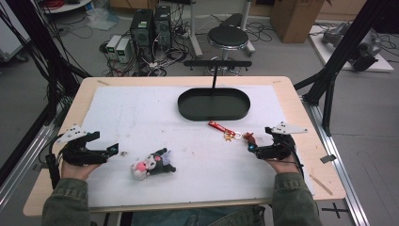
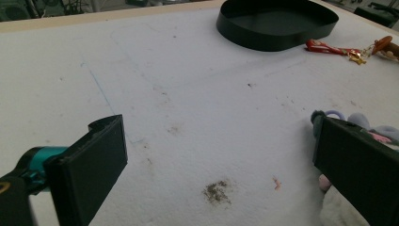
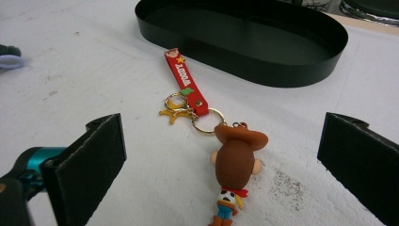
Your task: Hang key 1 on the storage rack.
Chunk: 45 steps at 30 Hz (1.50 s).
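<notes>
A small plush toy (image 1: 153,165), black, white and pink, lies on the white mat near the front. My left gripper (image 1: 103,143) rests to its left, open, with bare mat between its jaws; in the left gripper view the left gripper (image 2: 221,155) has the plush toy (image 2: 371,129) just behind its right jaw. A keychain has a red strap (image 1: 219,126), gold rings and a cowboy figure (image 3: 235,162). The figure lies on the mat between the wide jaws of my open right gripper (image 3: 225,129), untouched. In the high view the right gripper (image 1: 260,140) sits at the mat's right.
A black oval tray (image 1: 188,110) with nothing in it stands at the back middle of the mat, with a black T-shaped stand (image 1: 216,63) behind it. The tray (image 3: 282,75) lies just past the red strap. A stool (image 1: 228,36) and computers (image 1: 150,26) stand beyond the table.
</notes>
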### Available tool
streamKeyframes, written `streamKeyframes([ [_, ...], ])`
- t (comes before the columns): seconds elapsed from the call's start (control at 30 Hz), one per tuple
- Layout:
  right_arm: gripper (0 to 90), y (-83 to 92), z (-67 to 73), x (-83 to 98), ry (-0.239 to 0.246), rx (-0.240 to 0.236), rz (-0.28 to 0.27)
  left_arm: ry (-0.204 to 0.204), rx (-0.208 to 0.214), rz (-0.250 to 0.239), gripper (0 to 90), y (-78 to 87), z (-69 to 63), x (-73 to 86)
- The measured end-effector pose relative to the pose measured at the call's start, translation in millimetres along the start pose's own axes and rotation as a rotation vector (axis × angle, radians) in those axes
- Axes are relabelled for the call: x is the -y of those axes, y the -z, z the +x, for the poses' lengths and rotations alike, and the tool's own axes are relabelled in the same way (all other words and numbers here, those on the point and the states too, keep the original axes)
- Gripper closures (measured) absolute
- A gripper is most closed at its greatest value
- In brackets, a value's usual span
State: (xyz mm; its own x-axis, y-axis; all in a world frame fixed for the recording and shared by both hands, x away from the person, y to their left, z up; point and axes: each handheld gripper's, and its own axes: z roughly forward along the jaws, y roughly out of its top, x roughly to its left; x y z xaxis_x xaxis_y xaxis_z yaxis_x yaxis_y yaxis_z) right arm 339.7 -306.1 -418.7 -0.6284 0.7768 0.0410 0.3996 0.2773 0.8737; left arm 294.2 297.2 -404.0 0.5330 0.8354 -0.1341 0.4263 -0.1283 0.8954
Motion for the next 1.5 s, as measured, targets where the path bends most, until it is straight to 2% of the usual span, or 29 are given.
streamKeyframes([
  [0.13, 0.4, 0.2, -0.1, 0.0, -0.005, -0.001, -0.001, -0.021, -0.002, 0.008, 3.9, -0.9, -1.4, 0.2],
  [0.17, 0.4, 2.0, 4.1, 0.0, -0.055, -0.022, 0.03, -0.022, 0.0, 0.005, 3.9, -0.7, -1.8, 0.2],
  [0.23, 0.5, 1.5, 3.9, 0.2, -0.05, -0.022, 0.03, -0.021, 0.004, -0.002, 3.9, -0.5, -1.8, 0.1],
  [0.27, 0.4, -0.6, -0.2, 0.1, 0.0, -0.001, 0.002, -0.021, 0.004, -0.002, 3.9, -0.5, -1.8, 0.1],
  [0.53, 0.4, -0.5, 0.2, 0.5, -0.002, 0.004, 0.008, -0.023, -0.003, 0.001, 3.9, -1.3, -0.2, 0.6],
  [0.57, 0.4, 0.9, 4.0, 0.5, -0.046, -0.013, 0.037, -0.021, -0.002, 0.0, 3.9, -1.6, -0.4, 0.7],
  [0.6, 0.4, 0.1, 2.8, 0.5, -0.033, -0.008, 0.029, -0.025, 0.0, 0.004, 3.9, -1.7, -0.3, 0.6],
  [0.63, 0.4, -1.5, -0.4, 0.6, 0.004, 0.007, 0.011, -0.025, 0.0, 0.004, 3.9, -1.7, -0.3, 0.6],
  [0.9, 0.5, -4.0, -0.6, -1.9, -0.01, 0.007, 0.011, -0.024, -0.004, 0.022, 3.9, -2.3, 0.0, 1.6],
  [1.0, 0.5, -8.4, 0.4, -4.9, -0.018, 0.016, 0.027, -0.026, -0.007, 0.02, 3.9, -2.9, 0.4, 1.5],
  [1.1, 0.4, -15.3, 1.7, -11.9, -0.018, 0.002, 0.058, -0.025, -0.005, 0.017, 3.9, -3.1, -0.9, 1.7],
  [1.37, 0.5, -30.0, 6.6, -37.2, 0.028, -0.015, 0.079, -0.033, -0.004, 0.018, 3.9, -3.5, -0.5, 2.1],
  [1.5, 0.4, -47.3, 11.5, -54.1, 0.056, -0.034, 0.102, -0.026, -0.006, 0.011, 3.9, -2.8, -0.2, 2.2],
])
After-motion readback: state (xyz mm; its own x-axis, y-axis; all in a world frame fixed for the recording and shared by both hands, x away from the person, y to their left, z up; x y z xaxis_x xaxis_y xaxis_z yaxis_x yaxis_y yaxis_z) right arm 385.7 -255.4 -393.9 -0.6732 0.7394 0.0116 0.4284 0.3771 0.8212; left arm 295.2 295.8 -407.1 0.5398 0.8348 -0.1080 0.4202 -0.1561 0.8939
